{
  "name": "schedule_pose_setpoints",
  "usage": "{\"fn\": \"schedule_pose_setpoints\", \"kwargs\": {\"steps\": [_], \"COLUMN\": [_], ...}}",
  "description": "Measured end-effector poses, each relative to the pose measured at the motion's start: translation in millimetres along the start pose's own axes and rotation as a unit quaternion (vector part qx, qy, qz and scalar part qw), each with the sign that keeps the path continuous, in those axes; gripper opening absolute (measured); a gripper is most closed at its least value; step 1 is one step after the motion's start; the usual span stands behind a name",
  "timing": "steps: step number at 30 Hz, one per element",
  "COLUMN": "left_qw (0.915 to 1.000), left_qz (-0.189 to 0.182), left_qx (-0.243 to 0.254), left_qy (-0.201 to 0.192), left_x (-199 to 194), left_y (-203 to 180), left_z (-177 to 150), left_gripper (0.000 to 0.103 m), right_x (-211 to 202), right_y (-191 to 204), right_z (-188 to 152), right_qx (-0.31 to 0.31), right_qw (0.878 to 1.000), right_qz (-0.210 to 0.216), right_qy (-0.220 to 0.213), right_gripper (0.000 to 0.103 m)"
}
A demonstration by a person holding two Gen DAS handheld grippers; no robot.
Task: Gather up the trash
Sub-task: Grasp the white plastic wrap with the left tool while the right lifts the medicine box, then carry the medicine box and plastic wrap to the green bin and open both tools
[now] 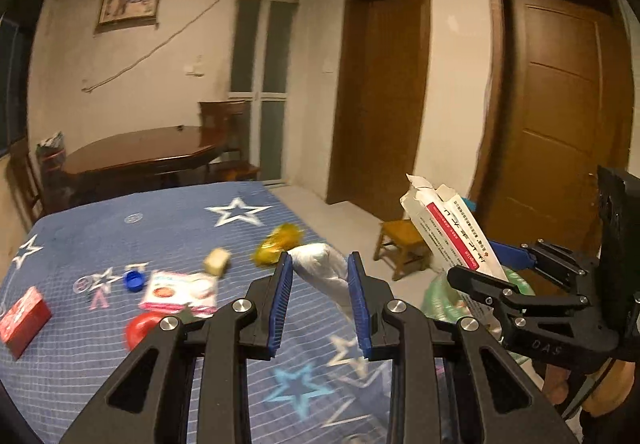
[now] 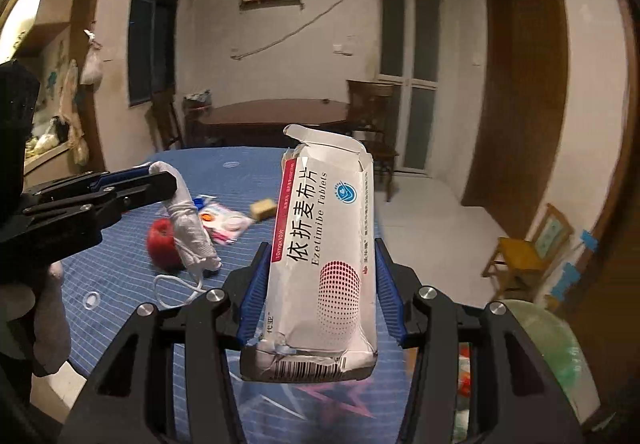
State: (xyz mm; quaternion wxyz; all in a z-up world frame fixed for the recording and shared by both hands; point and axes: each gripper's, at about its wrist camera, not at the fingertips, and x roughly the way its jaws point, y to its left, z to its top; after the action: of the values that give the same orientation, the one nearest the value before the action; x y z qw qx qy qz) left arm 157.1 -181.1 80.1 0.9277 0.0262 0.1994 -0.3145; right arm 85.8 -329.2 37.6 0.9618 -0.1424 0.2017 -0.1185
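R tongs (image 2: pixel 320 276) clamp the box (image 2: pixel 326 256); L tongs (image 1: pixel 320 300) pinch a mask (image 1: pixel 320 268). Mask's loose strap could snag; crushed box may slip before the bag (image 2: pixel 560 348) right of R tongs.

The near end of the white face mask (image 1: pixel 320 268) drops behind the pad of the left hand-held gripper (image 1: pixel 320 296) at 3 o'clock, so where the pads meet it cannot be told. The tablet box (image 1: pixel 452 232) has its lower end hidden behind the right hand-held gripper (image 1: pixel 500 272), and its small print is unreadable. The yellow wrapper (image 1: pixel 276 244) and tan block (image 1: pixel 217 261) on the bench (image 1: pixel 120 364) are smeared by blur. The red box (image 1: pixel 24 316) sits at 9 o'clock, nearly cut by the dark rim. The green bag (image 2: pixel 560 356) at 4 o'clock is blurred, its contents unclear. The red ball (image 2: pixel 162 244) is half covered by the mask.
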Motion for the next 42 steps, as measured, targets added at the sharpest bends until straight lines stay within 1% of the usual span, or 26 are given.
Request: {"fn": "schedule_pose_setpoints", "kwargs": {"steps": [4,7,10,14,17,20,22,23,26,29,35,40,42], "left_qw": [0.9994,0.9984,0.9969,0.9936,0.9906,0.9874,0.9862,0.9842,0.9812,0.9788,0.9761,0.9753,0.9754], "left_qz": [-0.031,-0.052,-0.072,-0.102,-0.120,-0.134,-0.132,-0.134,-0.129,-0.125,-0.125,-0.125,-0.125], "left_qx": [0.013,0.023,0.031,0.043,0.047,0.048,0.053,0.055,0.067,0.074,0.083,0.088,0.086], "left_qy": [-0.001,-0.001,0.004,0.022,0.044,0.069,0.085,0.101,0.127,0.145,0.157,0.159,0.160], "left_x": [16.9,33.3,54.1,86.7,115.4,147.4,170.9,186.5,218.7,242.4,266.7,278.1,276.9], "left_y": [-35.3,-64.4,-94.9,-137.1,-165.1,-186.1,-196.3,-203.6,-221.0,-232.8,-240.1,-246.6,-242.4], "left_z": [8.2,14.2,19.7,27.3,30.4,24.6,18.1,12.0,-0.1,-12.0,-26.7,-31.6,-31.7], "left_gripper": [0.030,0.030,0.030,0.030,0.030,0.030,0.030,0.030,0.030,0.030,0.030,0.030,0.030], "right_x": [-16.7,-30.1,-34.4,-36.0,-34.2,-29.4,-24.8,-19.9,-8.7,0.9,8.2,6.7,6.3], "right_y": [-30.5,-62.5,-85.4,-123.3,-148.9,-168.1,-179.4,-186.4,-204.3,-212.6,-218.2,-223.0,-223.4], "right_z": [-4.0,-9.2,-14.4,-25.4,-36.3,-47.7,-56.3,-62.1,-75.7,-88.8,-104.8,-107.1,-107.8], "right_qx": [0.011,0.023,0.036,0.054,0.070,0.085,0.098,0.105,0.120,0.128,0.138,0.142,0.142], "right_qw": [0.999,0.998,0.996,0.990,0.986,0.983,0.980,0.978,0.974,0.971,0.967,0.967,0.967], "right_qz": [-0.031,-0.062,-0.083,-0.116,-0.128,-0.133,-0.130,-0.129,-0.122,-0.117,-0.115,-0.114,-0.113], "right_qy": [0.002,0.010,0.022,0.054,0.077,0.098,0.114,0.126,0.147,0.165,0.178,0.178,0.178], "right_gripper": [0.048,0.048,0.048,0.048,0.048,0.048,0.048,0.048,0.048,0.048,0.049,0.049,0.049]}}
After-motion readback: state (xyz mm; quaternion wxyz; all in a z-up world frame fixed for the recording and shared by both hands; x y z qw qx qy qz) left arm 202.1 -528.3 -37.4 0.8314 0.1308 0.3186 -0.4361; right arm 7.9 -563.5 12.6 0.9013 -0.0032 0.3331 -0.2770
